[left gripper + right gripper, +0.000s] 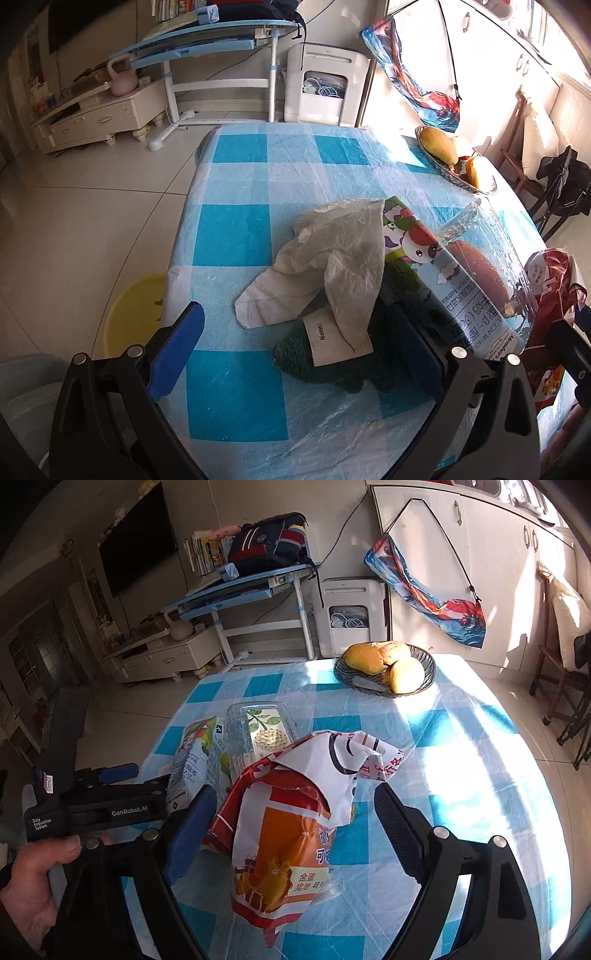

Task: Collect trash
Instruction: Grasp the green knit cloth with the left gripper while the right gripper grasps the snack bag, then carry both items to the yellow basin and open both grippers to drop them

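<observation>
Approach stage, nothing picked up yet. Right gripper (291,834) has its jaws wide apart straddling the crumpled red-and-orange snack wrapper (284,834); the pads don't look pressed on it, though the left pad sits very close to the wrapper's edge and contact there is hard to rule out. It's angled down at the table (461,775).

Left gripper (306,354) is also spread wide, its right finger hidden behind the clutter. It's pitched down over a dark green knitted thing (332,365) with a "Name:" tag, with a crumpled paper towel (332,273) draped over that. The person's left hand (33,882) grips the handle at the near table corner.

Just beyond: a milk carton (439,280) lying on its side, touching a clear plastic tub (258,731), also on its side. At the far edge, a bowl of fruit (384,668) — not trash, I'd say.

Next move, my read: close the right jaws on the wrapper, carefully since it'll crush and slip, then carry it off. The yellow basin (129,317) on the floor left of the table might be the bin; can't confirm.
</observation>
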Tool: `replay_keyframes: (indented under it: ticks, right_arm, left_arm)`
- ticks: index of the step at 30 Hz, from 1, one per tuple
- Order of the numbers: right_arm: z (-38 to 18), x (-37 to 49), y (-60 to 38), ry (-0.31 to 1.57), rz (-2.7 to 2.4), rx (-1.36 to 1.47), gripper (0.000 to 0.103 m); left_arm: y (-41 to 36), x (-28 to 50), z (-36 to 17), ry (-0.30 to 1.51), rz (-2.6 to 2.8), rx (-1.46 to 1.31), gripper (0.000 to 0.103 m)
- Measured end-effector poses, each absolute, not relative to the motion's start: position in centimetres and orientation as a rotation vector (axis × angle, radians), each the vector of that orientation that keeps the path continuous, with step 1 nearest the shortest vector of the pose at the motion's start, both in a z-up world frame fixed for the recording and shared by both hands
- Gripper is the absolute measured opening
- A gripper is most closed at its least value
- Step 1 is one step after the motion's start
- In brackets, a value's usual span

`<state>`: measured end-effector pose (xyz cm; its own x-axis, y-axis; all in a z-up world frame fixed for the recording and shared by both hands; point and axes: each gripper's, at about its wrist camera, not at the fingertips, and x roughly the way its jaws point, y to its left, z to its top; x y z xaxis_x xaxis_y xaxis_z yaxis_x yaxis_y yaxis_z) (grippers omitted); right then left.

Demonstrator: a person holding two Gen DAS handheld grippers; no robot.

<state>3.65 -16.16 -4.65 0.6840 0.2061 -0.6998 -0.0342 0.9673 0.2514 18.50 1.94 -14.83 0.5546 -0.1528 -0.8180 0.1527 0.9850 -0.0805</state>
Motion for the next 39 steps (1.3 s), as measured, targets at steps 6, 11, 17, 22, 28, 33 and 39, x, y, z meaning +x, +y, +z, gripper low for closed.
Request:
replay_keyframes:
  ticks: [6,11,17,22,28,33,39]
  right_arm:
    - [-5.5,4.6,-17.3,0.829,0.163,0.312,0.076]
    - [-6.2,4.8,-18.8,0.854,0.179,0.407,0.065]
    - [-5.6,3.9,-19.0,0.852,0.174,0.409,0.051]
    - [-5.3,3.1,-19.1,0.854,0.174,0.41,0.044]
    - [-4.7,2.1,-19.2,0.849,0.164,0.412,0.042]
    - [-5.1,1.5,-19.3,0.871,0.145,0.42,0.047]
    - [-5.9,0.7,-19.0,0.897,0.13,0.423,0.05]
  left_arm:
    - [1.8,20.5,-15.7,0.986,-0.289,-0.107,0.06]
    - [1.0,20.3,-16.4,1.016,-0.368,-0.149,0.016]
    - [0.7,17.8,-16.4,1.057,-0.485,-0.182,0.003]
    - [1.2,14.5,-15.4,1.071,-0.538,-0.131,0.003]
    - [2.6,13.0,-14.2,1.055,-0.524,-0.125,0.031]
    - [2.2,11.0,-13.6,1.02,-0.491,-0.002,0.058]
    - [2.3,10.6,-15.0,1.05,-0.514,-0.055,0.044]
